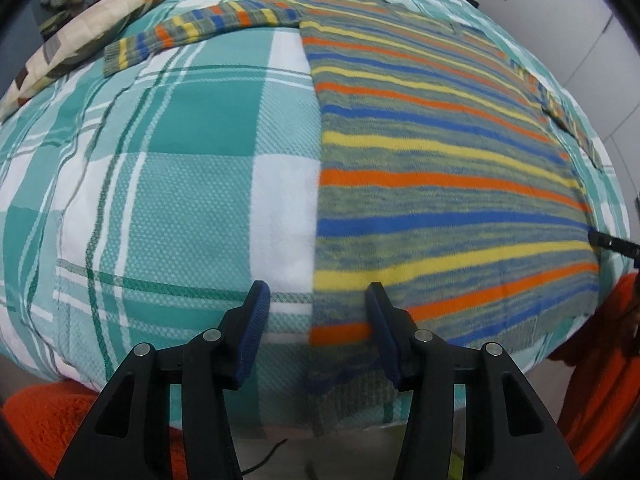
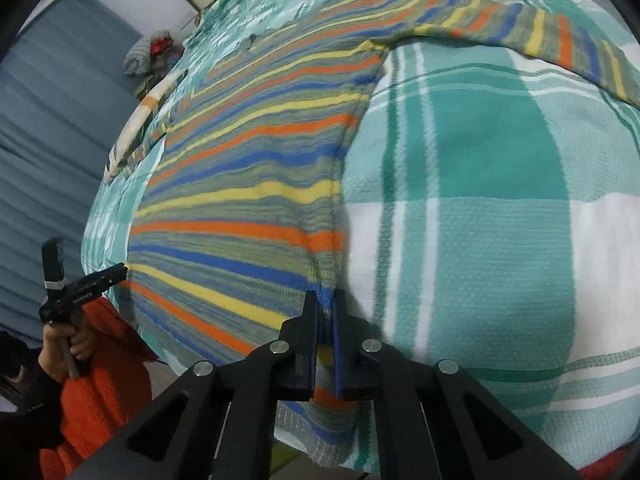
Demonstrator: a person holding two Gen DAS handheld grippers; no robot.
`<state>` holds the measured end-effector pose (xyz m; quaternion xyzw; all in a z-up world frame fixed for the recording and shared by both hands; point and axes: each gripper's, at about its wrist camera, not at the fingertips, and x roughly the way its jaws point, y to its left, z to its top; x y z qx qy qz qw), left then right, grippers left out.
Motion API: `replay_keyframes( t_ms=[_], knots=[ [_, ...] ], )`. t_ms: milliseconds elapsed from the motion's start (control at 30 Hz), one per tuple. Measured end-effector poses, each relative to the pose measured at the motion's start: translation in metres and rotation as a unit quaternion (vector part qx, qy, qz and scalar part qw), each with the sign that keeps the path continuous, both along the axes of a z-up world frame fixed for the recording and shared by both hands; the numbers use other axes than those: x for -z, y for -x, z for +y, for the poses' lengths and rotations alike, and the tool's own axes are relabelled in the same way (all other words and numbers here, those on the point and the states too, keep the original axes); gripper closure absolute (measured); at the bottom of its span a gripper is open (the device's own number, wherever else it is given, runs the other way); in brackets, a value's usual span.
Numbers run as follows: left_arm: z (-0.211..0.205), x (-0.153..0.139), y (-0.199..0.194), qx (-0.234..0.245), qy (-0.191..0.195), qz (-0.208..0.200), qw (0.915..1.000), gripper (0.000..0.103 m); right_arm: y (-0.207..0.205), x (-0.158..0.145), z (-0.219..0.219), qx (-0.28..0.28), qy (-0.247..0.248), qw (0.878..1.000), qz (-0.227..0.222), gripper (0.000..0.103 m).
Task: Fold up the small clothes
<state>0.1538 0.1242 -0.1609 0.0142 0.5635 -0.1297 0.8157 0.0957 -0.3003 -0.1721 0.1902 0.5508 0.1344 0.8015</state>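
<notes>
Plaid blanket point(image 1: 168, 200); right gripper point(image 2: 325, 300) pinching striped sweater point(image 2: 248, 184) edge.

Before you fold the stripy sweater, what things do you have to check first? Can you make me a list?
1. Right gripper pinching the stripy sweater at its hem corner: ok.
2. Left gripper holding its corner: not ok, open, straddling the sweater's edge.
3. Sweater body flat on the plaid blanket: ok.
4. Left sleeve spread out: ok.
5. Right sleeve spread out: ok.
6. Pillow away from the sweater: ok.
</notes>
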Motion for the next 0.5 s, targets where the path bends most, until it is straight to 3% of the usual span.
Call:
replay_keyframes(
  t_ms=[100,200,267,300,367,500],
  knots=[
    [-0.010,0.005,0.011,0.024,-0.005,0.008,0.9997,0.052,0.004,-0.003,-0.006,0.009,-0.032,0.999,0.006,0.065],
    [-0.024,0.009,0.015,0.047,-0.025,0.010,0.9985,0.053,0.016,-0.002,0.002,-0.038,-0.039,0.998,0.035,0.064],
    [-0.032,0.011,0.016,0.060,-0.024,0.014,0.9978,0.074,0.024,0.013,0.017,-0.092,-0.029,0.991,0.087,0.064],
    [-0.033,0.012,0.018,0.063,-0.018,0.019,0.9977,0.099,0.028,0.018,0.024,-0.114,-0.023,0.988,0.102,0.066],
    [-0.034,0.012,0.018,0.058,-0.012,0.025,0.9979,0.098,0.032,0.023,0.037,-0.148,0.000,0.982,0.120,0.097],
    [-0.017,-0.003,0.020,0.026,0.034,0.057,0.9975,0.099,0.037,0.007,0.030,-0.144,0.029,0.981,0.126,0.097]
  ],
)
